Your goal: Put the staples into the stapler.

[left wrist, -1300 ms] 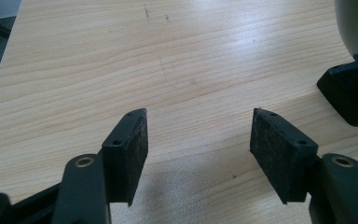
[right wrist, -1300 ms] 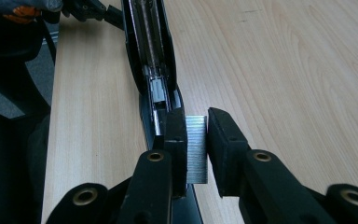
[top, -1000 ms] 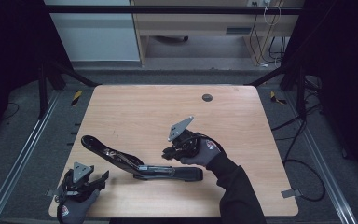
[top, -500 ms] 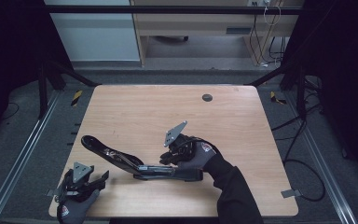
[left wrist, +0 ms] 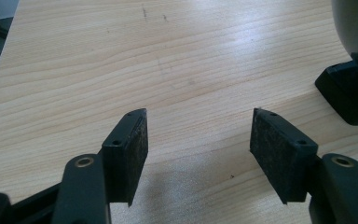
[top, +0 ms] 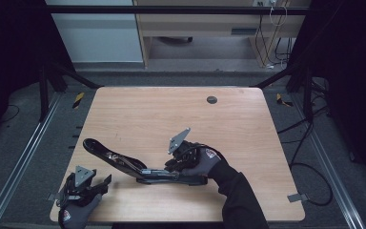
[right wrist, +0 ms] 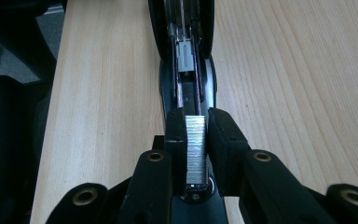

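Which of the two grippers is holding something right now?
The right gripper, over the open stapler: its jaws clamp a strip of staples. The left gripper near the table's front-left corner stands open, with nothing between its jaws.

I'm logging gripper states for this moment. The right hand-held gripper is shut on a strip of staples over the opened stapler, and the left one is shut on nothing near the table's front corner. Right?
Not quite. The left hand-held gripper is open: the left gripper view shows its jaws wide apart over bare table. The rest holds: in the right gripper view, the right hand-held gripper is shut on the strip of staples over the opened stapler.
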### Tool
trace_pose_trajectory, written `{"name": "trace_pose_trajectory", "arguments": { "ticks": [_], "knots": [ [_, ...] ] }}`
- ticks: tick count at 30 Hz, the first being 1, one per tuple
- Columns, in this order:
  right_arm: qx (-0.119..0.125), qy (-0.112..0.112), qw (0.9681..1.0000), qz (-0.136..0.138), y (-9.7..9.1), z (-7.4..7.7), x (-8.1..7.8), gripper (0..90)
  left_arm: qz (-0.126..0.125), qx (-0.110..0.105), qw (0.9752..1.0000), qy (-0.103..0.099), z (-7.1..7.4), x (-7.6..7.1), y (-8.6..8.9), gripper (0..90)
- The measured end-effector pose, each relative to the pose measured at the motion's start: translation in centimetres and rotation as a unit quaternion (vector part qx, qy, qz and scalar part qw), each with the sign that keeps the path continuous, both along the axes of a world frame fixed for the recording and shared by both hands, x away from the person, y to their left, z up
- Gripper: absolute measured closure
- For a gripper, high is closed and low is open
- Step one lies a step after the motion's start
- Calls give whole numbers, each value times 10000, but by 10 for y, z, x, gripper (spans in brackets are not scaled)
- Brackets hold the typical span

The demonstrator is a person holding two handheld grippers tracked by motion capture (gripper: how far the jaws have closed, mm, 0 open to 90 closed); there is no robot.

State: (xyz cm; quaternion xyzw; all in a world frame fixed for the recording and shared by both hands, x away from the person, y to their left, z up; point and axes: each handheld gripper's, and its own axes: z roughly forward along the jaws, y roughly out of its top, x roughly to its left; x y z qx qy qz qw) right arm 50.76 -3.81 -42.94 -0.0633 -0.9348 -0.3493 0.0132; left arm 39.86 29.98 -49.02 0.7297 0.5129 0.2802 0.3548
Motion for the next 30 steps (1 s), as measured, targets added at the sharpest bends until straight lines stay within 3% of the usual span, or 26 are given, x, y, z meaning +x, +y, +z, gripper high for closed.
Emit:
{"name": "trace_pose_trajectory", "arguments": {
  "ticks": [30],
  "knots": [
    [-220, 39, 9997, 103, 5, -8, 0, 783, -3, 6, 10000, -4, 0, 0, 0, 365]
  ]
}}
